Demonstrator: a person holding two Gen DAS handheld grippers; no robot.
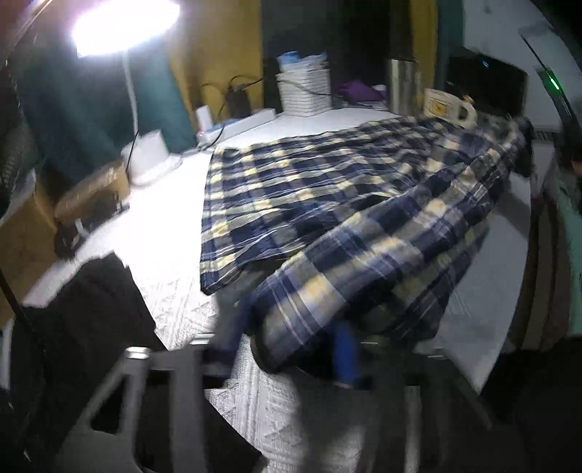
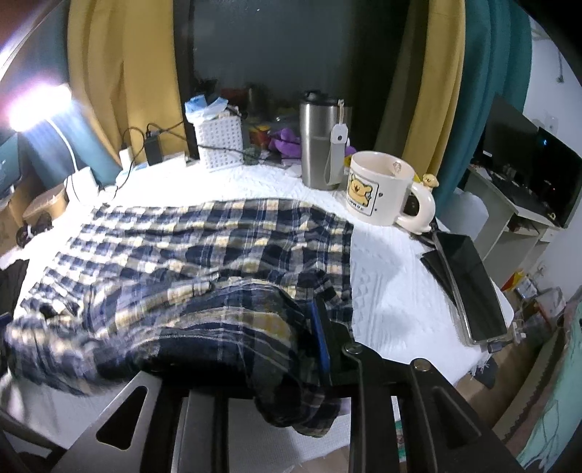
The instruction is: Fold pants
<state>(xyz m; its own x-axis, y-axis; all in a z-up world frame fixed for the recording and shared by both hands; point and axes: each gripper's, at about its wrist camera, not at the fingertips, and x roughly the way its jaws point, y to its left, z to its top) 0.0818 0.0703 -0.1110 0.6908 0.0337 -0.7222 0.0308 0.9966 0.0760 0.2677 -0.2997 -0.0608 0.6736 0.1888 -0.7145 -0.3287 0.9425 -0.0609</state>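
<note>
One plaid pants (image 2: 203,254), one mug (image 2: 382,189), one steel tumbler (image 2: 320,142), two grippers.

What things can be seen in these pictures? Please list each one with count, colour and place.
plaid pants: one, navy and cream, spread on the table, near edge lifted
table cover: one, white, under everything
mug: one, cream with a bear, behind the pants
tumbler: one, steel, left of the mug
basket: one, white, at the back
tablet: one, black, at the right edge
lamp: one, lit, far left
left claw: gripping the pants' edge
right claw: gripping the pants' edge
</note>
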